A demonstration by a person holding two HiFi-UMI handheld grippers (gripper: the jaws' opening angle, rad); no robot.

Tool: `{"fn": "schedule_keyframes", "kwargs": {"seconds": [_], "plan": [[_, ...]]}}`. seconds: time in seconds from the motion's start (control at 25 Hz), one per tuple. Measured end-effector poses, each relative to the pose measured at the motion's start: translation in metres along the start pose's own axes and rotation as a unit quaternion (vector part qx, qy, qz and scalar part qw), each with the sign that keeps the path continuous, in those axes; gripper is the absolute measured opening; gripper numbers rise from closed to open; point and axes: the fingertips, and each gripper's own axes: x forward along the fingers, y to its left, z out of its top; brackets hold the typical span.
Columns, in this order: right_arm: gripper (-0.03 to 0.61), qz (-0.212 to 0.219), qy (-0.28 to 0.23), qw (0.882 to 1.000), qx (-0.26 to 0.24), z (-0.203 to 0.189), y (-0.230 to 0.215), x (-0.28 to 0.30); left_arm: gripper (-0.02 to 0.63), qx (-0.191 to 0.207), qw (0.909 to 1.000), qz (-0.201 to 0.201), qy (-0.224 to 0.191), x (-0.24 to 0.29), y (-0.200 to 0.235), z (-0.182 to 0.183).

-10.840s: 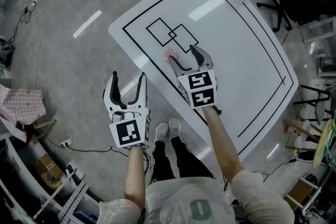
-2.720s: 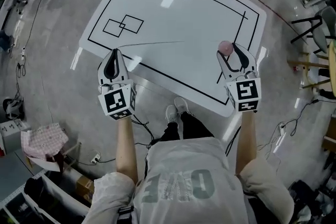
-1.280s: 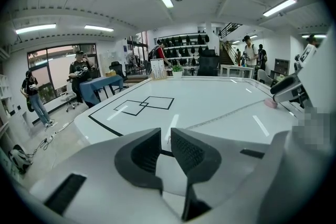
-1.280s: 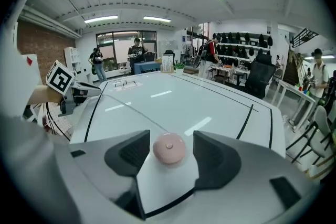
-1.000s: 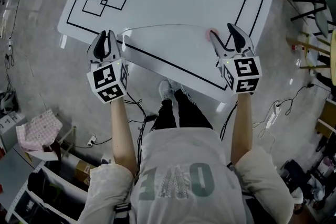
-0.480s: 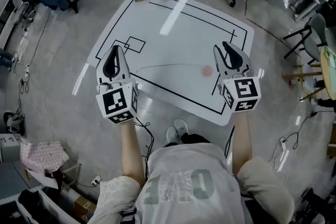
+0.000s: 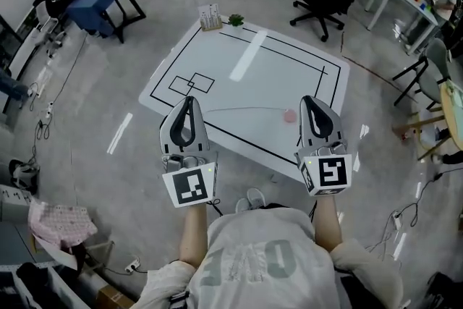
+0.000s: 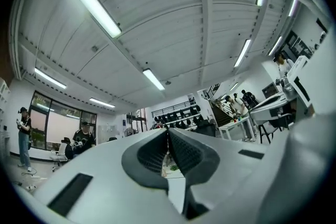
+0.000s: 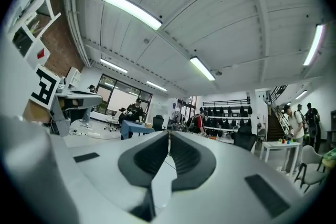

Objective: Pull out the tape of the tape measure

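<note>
Shows left gripper (image 7: 189, 100) pressed shut with nothing between. Shows right gripper (image 7: 309, 100) just closed, also empty. Finds tape measure (image 7: 289, 115) and drawn-out tape (image 7: 246, 108) lying on tabletop (image 7: 278, 72).

White counter (image 7: 304, 83), rounded corners, stands on grey floor (image 7: 108, 119). Black rectangular outline (image 7: 282, 48) is drawn just inside the counter's edge, doubled along the far and right sides. Two overlapping black squares (image 7: 192, 83) are drawn near the left end, inside the outline. Far corner: small upright box (image 7: 210, 17) with something standing in it, too small to tell what, and a small green plant (image 7: 236, 20) just beside it on the right. Near right: round pink tape measure (image 7: 289, 115) lies on the counter. Its tape (image 7: 246, 109) runs out leftward as a thin, slightly bowed line across the top. Bright light streak reflects mid-counter.
</note>
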Motion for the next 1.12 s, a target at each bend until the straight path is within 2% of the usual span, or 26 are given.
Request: {"fn": "schedule_keyframes", "kwargs": {"seconds": [0.28,0.6,1.12], "plan": [[0.034,0.014,-0.009,1.000,0.000,0.006,0.022,-0.026,0.029,-0.003,0.9995,0.015,0.029,-0.032,0.005,-0.014],[0.034,0.016,-0.021,1.000,-0.001,0.016,0.027,-0.027,0.029,0.001,0.9998,0.017,0.004,-0.032,0.005,0.007],[0.032,0.012,-0.019,1.000,-0.001,0.015,0.031,-0.025,0.029,0.009,0.9998,0.014,0.011,-0.033,0.008,0.007]]}}
